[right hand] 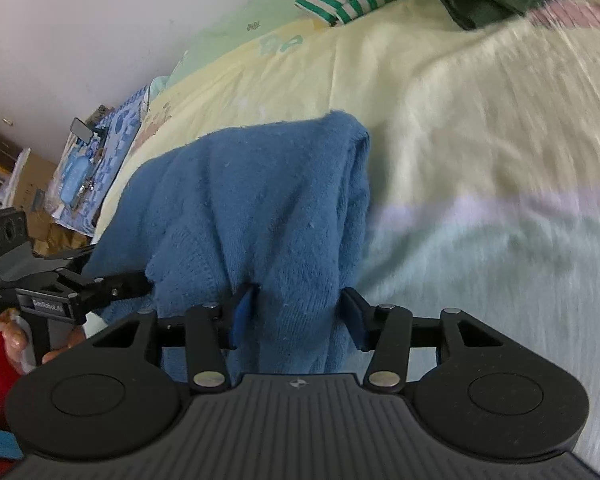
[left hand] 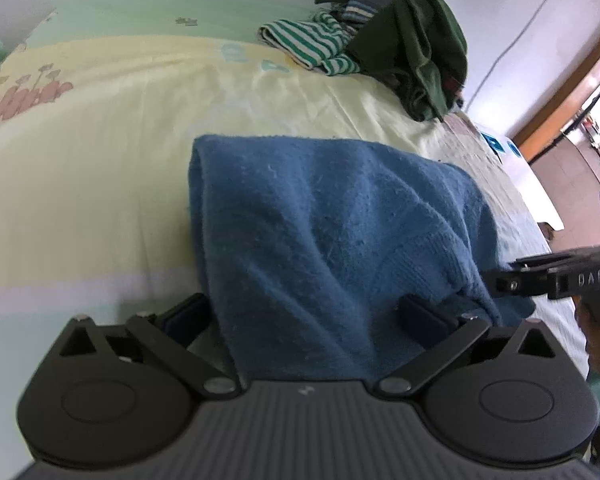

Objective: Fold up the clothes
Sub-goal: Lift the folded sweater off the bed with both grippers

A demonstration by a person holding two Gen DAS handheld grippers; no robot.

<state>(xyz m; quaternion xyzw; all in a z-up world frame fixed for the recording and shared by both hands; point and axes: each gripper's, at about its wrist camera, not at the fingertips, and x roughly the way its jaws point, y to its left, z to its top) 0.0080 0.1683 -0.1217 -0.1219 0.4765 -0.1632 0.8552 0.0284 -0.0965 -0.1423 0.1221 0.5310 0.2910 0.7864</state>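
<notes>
A folded blue sweater (left hand: 320,216) lies bunched on the pale yellow bed sheet (left hand: 92,168). My left gripper (left hand: 306,316) is open wide at the sweater's near edge. Cloth lies between its fingers, but the pads stand clear of it. In the right wrist view the same sweater (right hand: 260,200) runs down into my right gripper (right hand: 298,316). Its blue pads press on a thick fold of the knit from both sides, and creases pull toward the grip. The sweater's near hem is hidden under both tools.
A heap of clothes sits at the far side of the bed: a dark green garment (left hand: 416,40) and a green-and-white striped one (left hand: 312,44). The bed's edge (left hand: 540,200) drops off on the right. Boxes and a blue patterned item (right hand: 96,160) lie beside the bed.
</notes>
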